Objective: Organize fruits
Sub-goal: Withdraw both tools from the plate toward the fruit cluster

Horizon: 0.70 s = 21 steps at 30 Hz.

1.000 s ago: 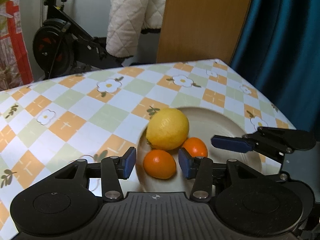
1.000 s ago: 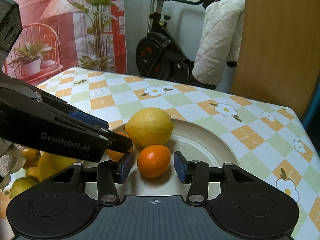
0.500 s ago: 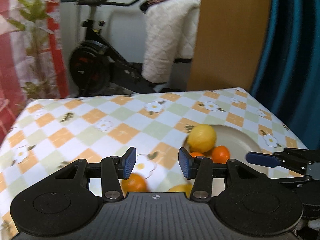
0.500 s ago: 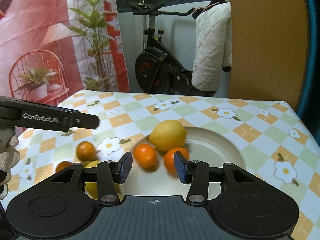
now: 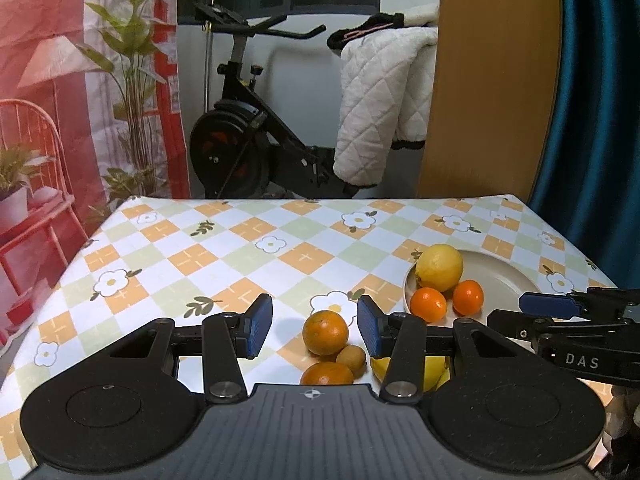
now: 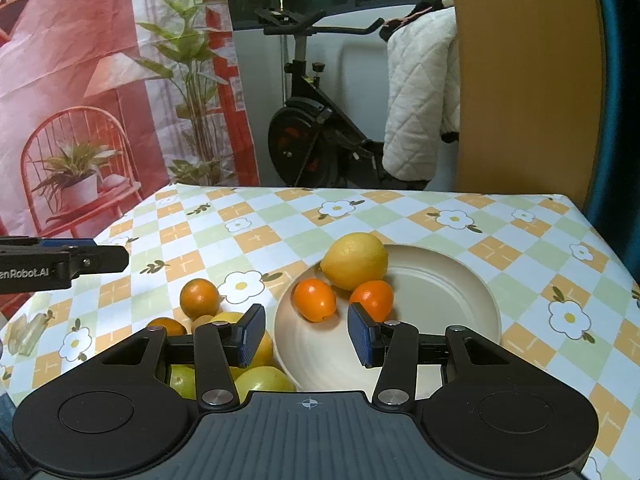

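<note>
**Both grippers empty above the fruit, plate part filled**

The left gripper hangs w/ jaws partly apart, nothing clamped. A loose round orange shows in the gap betw. its blue pads but sits on the checked flower-print tablecloth below, not gripped. Just beside it: a small brown round fruit and a second orange, cut off by the gripper body.

The right gripper is likewise partly open and empty, over the near rim of the round cream plate. On the plate's left side: a big yellow lemon w/ two small oranges touching it, one just behind the right pad. The plate's right half is bare.

Left of the plate, a heap of yellow-green citrus is mostly hidden under the right gripper's fingers; can't count them.

Far table edge is well clear of the fruit; lots of open cloth toward the back and left. An exercise bike stands beyond.
</note>
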Tool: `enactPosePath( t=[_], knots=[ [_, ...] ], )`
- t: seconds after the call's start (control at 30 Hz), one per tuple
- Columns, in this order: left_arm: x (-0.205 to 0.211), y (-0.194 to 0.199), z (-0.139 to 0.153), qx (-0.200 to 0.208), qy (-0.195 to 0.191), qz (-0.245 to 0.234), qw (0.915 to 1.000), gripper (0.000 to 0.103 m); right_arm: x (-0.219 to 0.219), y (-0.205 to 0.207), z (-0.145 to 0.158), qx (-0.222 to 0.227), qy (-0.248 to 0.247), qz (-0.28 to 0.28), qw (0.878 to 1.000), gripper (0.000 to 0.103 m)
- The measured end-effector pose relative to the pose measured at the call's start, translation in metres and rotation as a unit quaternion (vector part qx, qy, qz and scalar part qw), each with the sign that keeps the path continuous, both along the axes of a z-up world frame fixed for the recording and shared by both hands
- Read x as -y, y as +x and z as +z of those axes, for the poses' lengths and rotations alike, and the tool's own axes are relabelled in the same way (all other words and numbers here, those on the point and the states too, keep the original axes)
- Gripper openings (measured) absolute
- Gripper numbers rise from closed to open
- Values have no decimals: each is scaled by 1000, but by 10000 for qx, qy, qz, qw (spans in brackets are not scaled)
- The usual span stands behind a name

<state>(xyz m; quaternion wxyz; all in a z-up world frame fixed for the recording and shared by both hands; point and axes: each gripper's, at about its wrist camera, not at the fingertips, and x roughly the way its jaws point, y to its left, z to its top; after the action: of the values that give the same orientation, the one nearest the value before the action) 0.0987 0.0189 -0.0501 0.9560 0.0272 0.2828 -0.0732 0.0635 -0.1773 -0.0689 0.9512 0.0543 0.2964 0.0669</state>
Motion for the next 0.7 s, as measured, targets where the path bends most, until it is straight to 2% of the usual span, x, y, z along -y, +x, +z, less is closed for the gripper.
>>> enactPosePath(
  t=[0.17, 0.27, 0.37, 0.57, 0.7],
  knots=[
    [3, -16, -4, 84, -39, 170, 9998, 51, -3, -5, -3, -94, 138, -53, 9998, 43],
    [1, -24, -4, 139, -43, 303, 9994, 67, -7, -9, -5, -177, 168, -57, 9997, 43],
    [-4, -27, -2, 221, -65, 532, 9983, 71, -12, -10, -1, -148, 74, -52, 9998, 43],
    [-8, -25, -8, 119, 23, 449, 9989, 75, -22, -5, 5, -158, -80, -57, 9998, 43],
    [-23, -17, -12, 69, -78, 584, 9982, 74, -27, 4, 1, -181, -80, 38, 9998, 43]
  ],
)
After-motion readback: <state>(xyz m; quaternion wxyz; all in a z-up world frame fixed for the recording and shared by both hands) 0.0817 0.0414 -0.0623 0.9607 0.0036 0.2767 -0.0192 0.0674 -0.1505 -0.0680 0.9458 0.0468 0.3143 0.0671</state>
